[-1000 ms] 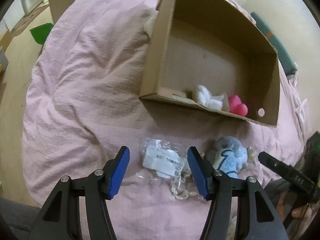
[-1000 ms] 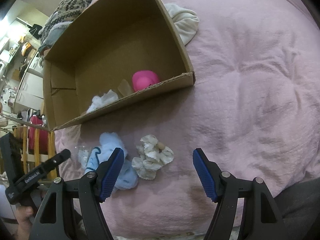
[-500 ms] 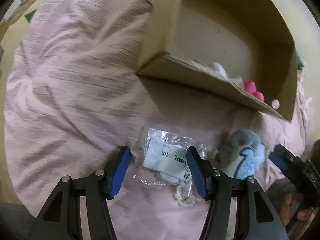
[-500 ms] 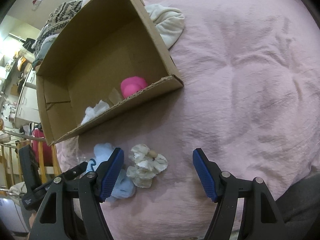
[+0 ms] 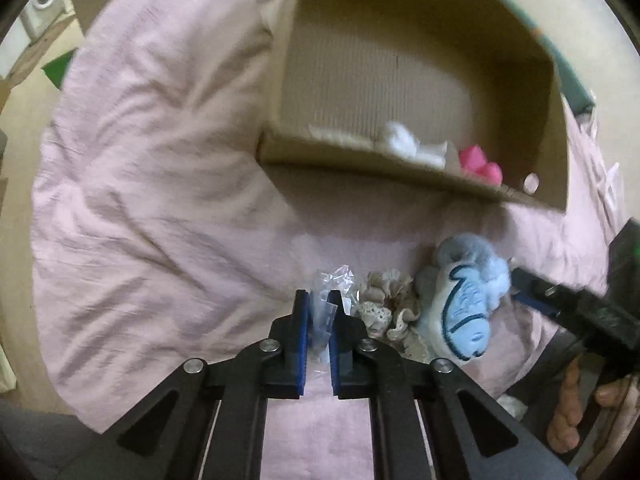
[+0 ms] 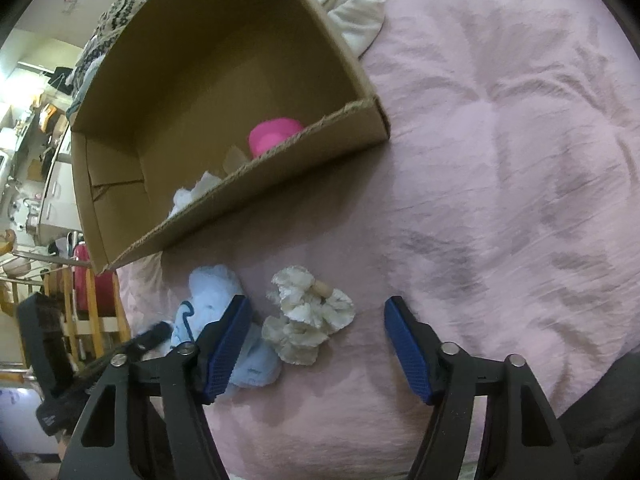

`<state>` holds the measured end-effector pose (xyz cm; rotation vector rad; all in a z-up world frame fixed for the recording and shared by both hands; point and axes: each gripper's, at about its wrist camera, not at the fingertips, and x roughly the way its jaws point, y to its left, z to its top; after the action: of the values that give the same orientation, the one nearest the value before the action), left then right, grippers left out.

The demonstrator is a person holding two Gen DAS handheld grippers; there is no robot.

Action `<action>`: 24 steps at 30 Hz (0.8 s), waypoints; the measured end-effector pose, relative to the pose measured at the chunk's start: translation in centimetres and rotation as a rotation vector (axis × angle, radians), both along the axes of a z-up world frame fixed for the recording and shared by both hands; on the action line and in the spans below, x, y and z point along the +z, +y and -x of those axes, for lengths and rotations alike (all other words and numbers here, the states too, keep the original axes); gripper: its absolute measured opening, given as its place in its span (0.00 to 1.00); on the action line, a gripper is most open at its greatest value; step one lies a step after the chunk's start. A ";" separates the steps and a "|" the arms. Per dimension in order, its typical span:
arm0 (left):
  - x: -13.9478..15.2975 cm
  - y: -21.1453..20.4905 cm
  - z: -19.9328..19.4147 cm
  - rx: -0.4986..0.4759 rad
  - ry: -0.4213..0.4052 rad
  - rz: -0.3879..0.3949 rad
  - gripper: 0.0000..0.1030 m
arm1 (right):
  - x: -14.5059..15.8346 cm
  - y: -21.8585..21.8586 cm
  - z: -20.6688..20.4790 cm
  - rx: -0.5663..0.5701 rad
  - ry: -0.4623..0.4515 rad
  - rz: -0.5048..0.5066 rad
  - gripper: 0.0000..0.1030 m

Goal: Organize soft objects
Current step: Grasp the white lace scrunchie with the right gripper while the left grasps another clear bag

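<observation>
My left gripper (image 5: 319,300) is shut on a clear plastic packet (image 5: 328,288) lying on the pink bedcover. Right of it lie a cream lace scrunchie (image 5: 386,308) and a blue plush toy (image 5: 464,300). An open cardboard box (image 5: 360,158) stands behind them, holding a white soft item (image 5: 408,144) and a pink one (image 5: 480,164). My right gripper (image 6: 316,320) is open, its fingers on either side of the scrunchie (image 6: 308,326), with the blue plush (image 6: 212,300) by the left finger. The box (image 6: 280,184) is above.
The pink bedcover (image 6: 500,160) spreads wide to the right in the right wrist view. A cream cloth (image 6: 352,12) lies behind the box. Floor and a green item (image 5: 58,70) lie past the bed's left edge. The right gripper's tool (image 5: 576,312) reaches in at right.
My left gripper has closed on the plastic packet, which is now bunched between the pads. My right gripper has shifted so the scrunchie sits between its open fingers.
</observation>
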<state>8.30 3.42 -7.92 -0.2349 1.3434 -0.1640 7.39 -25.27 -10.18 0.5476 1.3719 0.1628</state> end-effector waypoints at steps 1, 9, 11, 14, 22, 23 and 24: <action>0.5 0.3 0.2 0.013 -0.020 0.001 0.08 | -0.1 0.1 0.0 0.005 0.006 0.003 0.64; 1.6 0.5 1.5 0.029 -0.073 -0.029 0.07 | -0.9 2.5 -0.2 0.113 0.005 0.105 0.29; 1.5 -0.1 1.6 0.017 -0.081 -0.045 0.07 | -0.8 2.7 -0.1 0.133 -0.010 0.124 0.20; 1.6 -0.3 1.4 0.004 -0.094 -0.048 0.07 | -0.2 3.1 0.2 0.149 -0.031 0.149 0.18; 1.9 -1.1 1.3 -0.019 -0.129 -0.066 0.07 | 0.8 2.8 0.4 0.136 -0.070 0.179 0.18; 2.1 -1.2 1.3 -0.025 -0.137 -0.065 0.07 | 1.0 2.8 0.5 0.131 -0.078 0.180 0.18; 2.2 -1.2 1.3 -0.027 -0.137 -0.060 0.07 | 1.1 2.7 0.5 0.129 -0.084 0.179 0.18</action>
<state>6.98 2.27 -5.74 -0.1525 1.2136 -0.1589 6.88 -22.54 -9.03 0.2997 1.3250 0.1633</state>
